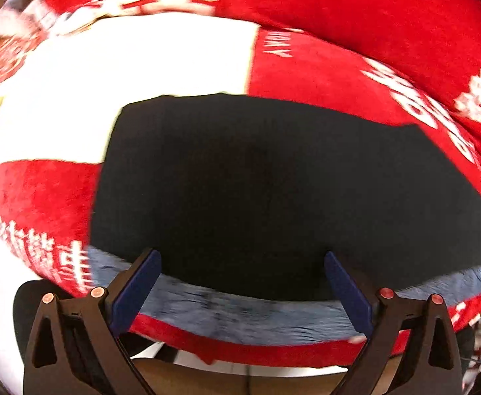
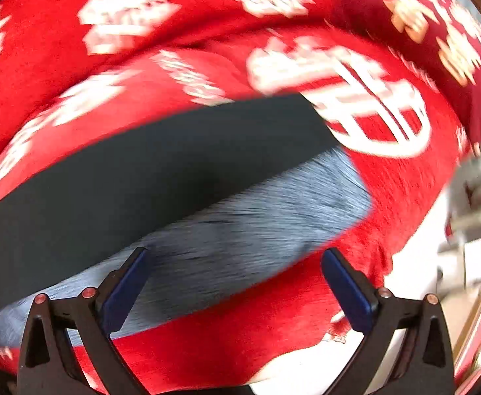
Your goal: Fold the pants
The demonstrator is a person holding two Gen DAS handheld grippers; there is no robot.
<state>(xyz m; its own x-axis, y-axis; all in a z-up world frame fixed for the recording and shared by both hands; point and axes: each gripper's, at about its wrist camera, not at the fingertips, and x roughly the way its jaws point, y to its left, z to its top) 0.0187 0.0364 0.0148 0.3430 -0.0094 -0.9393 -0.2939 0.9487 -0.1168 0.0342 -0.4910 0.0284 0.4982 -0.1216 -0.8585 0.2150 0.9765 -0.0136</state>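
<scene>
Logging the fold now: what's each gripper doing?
Left gripper: open, holding nothing.
Right gripper: open, holding nothing, above the pants.

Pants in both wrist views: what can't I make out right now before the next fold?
- Left wrist: pants read as one dark mass; creases and layers are lost in shadow and blur.
- Right wrist: pants run off the left edge; motion blur smears the fleecy grey lining.
- Neither view shows waistband or leg ends.
</scene>
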